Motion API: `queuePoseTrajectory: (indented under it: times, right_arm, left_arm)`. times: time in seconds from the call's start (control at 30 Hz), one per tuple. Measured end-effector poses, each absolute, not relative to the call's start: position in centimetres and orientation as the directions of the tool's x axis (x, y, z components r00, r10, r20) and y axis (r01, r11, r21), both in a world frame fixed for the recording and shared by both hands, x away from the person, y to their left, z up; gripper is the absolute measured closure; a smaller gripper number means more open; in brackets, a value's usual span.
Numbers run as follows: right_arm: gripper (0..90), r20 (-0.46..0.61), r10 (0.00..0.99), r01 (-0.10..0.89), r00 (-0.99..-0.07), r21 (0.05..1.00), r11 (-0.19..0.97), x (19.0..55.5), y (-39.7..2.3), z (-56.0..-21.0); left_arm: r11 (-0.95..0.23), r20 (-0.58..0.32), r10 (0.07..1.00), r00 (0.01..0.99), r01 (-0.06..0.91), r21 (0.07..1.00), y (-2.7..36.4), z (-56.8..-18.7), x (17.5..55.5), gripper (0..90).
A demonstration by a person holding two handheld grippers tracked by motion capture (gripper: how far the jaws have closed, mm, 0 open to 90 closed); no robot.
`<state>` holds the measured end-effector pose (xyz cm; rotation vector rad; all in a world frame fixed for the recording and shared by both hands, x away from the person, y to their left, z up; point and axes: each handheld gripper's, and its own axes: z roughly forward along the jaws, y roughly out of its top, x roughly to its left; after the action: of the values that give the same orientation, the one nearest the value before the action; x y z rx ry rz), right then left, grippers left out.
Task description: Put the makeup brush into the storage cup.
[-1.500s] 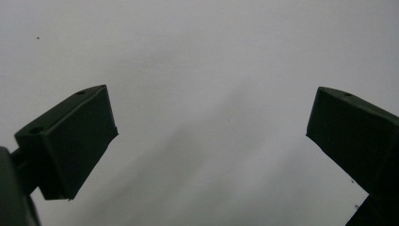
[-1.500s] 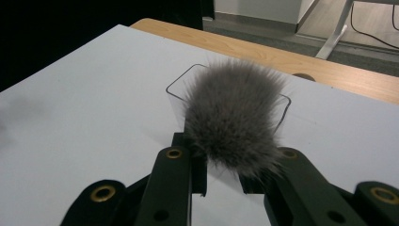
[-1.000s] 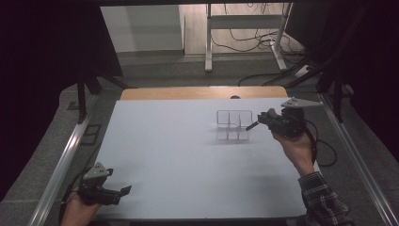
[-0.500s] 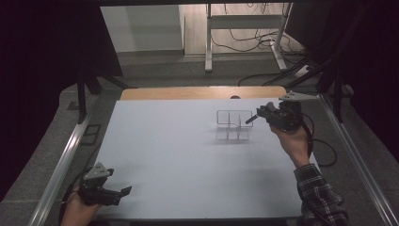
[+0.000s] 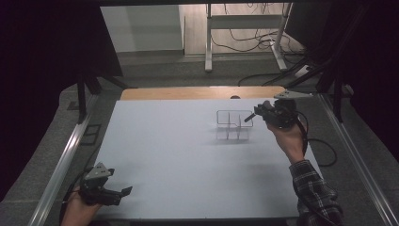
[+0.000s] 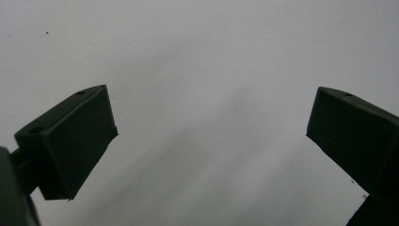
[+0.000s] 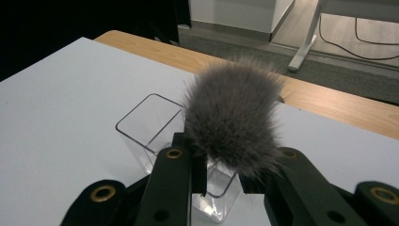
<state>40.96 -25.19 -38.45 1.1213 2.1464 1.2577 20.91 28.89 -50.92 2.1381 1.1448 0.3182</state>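
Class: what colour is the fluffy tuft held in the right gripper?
Grey fluffy tuft, clearest in the right gripper view.

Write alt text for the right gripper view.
The right gripper is shut on a fluffy grey fur tuft, held just above a clear plastic compartmented organiser box on the pale white tabletop. Beyond lie a wooden table edge and grey floor.

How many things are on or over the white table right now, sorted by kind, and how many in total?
Clear plastic compartment organizer: 1
Grey furry item, held in the right gripper: 1
Handheld grippers, the right one and the left gripper: 2
Total: 4
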Motion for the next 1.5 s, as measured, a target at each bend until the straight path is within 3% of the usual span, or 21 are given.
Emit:
queuePoseTrajectory:
  times: [1.5]
  right_arm:
    - [76.1,0.024,0.808,0.480,-0.589,0.815,0.326,42.8,-23.5,-43.2]
  left_arm:
    - [-0.356,-0.102,0.792,0.601,0.592,0.723,28.8,-50.4,20.9,0.0]
